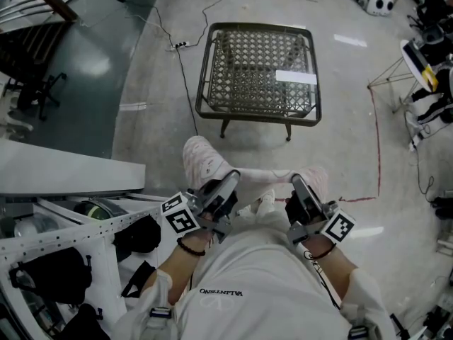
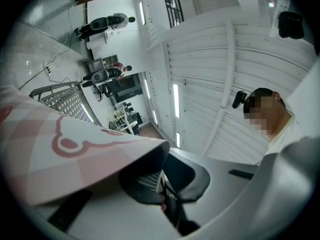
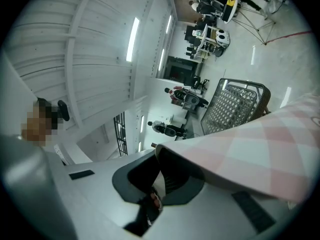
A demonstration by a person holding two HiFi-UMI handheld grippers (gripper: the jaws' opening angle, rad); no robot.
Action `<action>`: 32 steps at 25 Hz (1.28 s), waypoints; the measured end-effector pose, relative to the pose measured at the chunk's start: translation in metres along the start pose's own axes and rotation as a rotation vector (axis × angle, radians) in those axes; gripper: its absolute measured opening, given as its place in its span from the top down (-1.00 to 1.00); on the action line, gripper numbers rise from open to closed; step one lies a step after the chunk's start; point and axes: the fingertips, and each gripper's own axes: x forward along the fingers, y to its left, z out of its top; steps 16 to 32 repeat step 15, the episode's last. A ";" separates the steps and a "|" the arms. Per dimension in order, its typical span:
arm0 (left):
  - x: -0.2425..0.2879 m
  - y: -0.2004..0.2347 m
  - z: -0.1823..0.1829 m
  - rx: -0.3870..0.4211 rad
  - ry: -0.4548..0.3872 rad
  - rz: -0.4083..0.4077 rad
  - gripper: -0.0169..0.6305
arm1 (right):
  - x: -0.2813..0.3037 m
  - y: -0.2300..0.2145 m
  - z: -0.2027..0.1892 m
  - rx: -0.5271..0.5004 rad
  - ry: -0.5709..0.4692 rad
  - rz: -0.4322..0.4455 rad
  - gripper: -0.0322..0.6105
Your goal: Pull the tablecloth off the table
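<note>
- The left gripper (image 1: 224,187) is clamping down on the tablecloth (image 1: 204,160). In the left gripper view the pink checked fabric is running straight into its narrowed jaws.
- The right gripper (image 1: 300,190) is pinching the same cloth, with its jaws drawn in on a fold of fabric that is spreading out past the tips.
- The cloth is stretching in a band from one gripper to the other. It is bunching into a rounded heap just beyond the left gripper's tips, and a smaller lump is gathering beside the right gripper.
- The table (image 1: 206,69) is standing well ahead of both grippers, apart from the cloth, and its lattice top is showing bare from rim to rim.
- A white strip (image 1: 296,77) is lying on the lattice on the far right side as seen from the grippers. I cannot tell what it is.
- Judging from this, the cloth is lying as the task wants it, clear of the table and touching no part of it. No pulling appears to be left.
- Both grippers are carrying the cloth close in front of the person's body.
</note>
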 end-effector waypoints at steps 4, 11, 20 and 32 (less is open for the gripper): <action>0.001 -0.001 -0.001 0.001 0.001 -0.004 0.94 | -0.001 0.001 0.000 -0.001 0.001 0.002 0.87; 0.000 -0.002 0.000 0.012 0.005 -0.007 0.94 | 0.000 0.001 -0.001 -0.003 0.003 0.002 0.87; 0.000 -0.003 0.000 0.017 0.008 -0.012 0.94 | -0.001 0.001 -0.002 -0.003 0.001 0.002 0.87; 0.000 -0.003 0.000 0.017 0.008 -0.012 0.94 | -0.001 0.001 -0.002 -0.003 0.001 0.002 0.87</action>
